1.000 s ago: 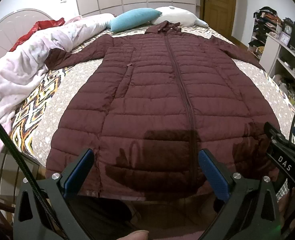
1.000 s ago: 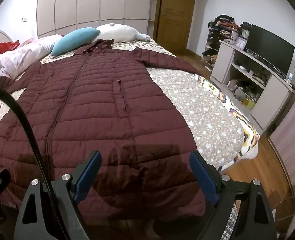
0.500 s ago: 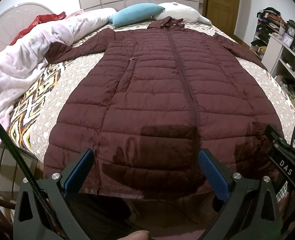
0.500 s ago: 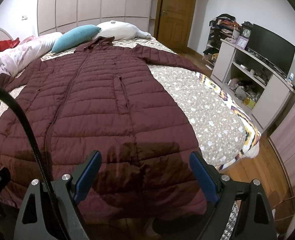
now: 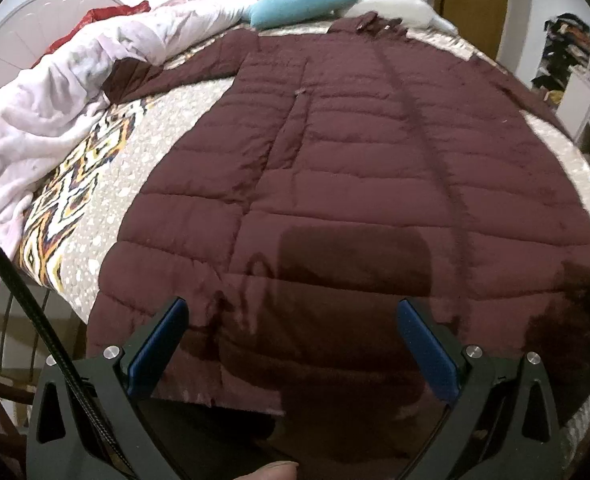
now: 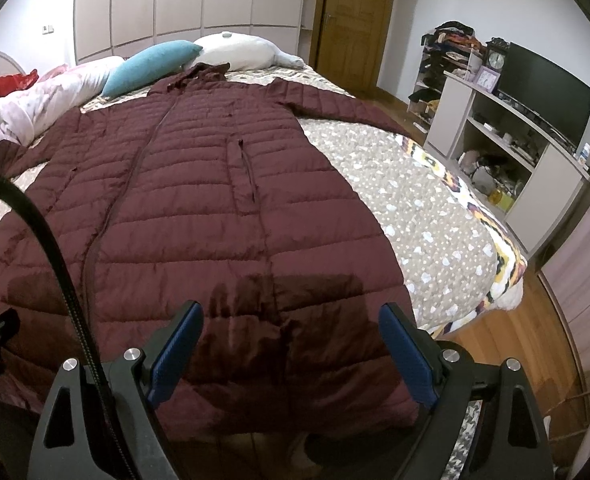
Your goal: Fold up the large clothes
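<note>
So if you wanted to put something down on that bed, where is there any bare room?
Bare bedspread shows between the maroon coat and the bed's edge nearest the TV cabinet. A narrower strip lies between the coat and the heaped pink duvet. The head end is crowded with pillows.

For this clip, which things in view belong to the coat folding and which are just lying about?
Part of the job:
maroon puffer coat, spread flat on the bed
left gripper, open
right gripper, open

Just lying about:
teal pillow
white pillow
pink duvet
television
clock
</note>
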`<state>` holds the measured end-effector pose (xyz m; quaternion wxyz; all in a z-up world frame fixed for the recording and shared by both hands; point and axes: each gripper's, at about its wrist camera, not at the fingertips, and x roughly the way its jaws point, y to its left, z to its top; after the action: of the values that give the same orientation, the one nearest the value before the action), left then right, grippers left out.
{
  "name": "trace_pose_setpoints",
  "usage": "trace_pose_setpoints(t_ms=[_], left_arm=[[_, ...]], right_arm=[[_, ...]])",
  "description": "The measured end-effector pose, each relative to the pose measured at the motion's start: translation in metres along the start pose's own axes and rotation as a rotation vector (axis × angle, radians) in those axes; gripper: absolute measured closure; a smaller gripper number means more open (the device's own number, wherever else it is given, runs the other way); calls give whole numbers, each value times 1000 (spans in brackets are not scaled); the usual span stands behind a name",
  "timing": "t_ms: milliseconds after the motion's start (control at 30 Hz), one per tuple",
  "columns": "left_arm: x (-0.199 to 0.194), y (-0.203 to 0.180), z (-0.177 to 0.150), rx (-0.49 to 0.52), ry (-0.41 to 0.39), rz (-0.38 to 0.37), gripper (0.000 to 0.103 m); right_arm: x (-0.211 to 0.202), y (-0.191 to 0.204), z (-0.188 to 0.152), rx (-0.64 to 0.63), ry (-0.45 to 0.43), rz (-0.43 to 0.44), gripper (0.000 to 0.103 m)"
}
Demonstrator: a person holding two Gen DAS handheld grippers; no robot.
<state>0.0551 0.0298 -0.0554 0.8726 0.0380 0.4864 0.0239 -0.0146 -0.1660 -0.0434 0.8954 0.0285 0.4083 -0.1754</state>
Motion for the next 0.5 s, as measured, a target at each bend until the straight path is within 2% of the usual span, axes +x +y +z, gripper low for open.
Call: trace_pose_setpoints(t_ms=[67, 167, 400, 500], left_arm=[[16, 2, 5, 2, 25, 15, 0], [35, 9, 11, -19, 44, -18, 0], [46, 16, 9, -72, 42, -49, 0], [48, 16, 8, -111, 64, -62, 0]], right_arm=[[3, 1, 0, -2, 9, 1, 11], [7, 2, -1, -4, 17, 3, 11], [15, 5, -3, -9, 39, 4, 11], [13, 6, -3, -13, 34, 6, 11]])
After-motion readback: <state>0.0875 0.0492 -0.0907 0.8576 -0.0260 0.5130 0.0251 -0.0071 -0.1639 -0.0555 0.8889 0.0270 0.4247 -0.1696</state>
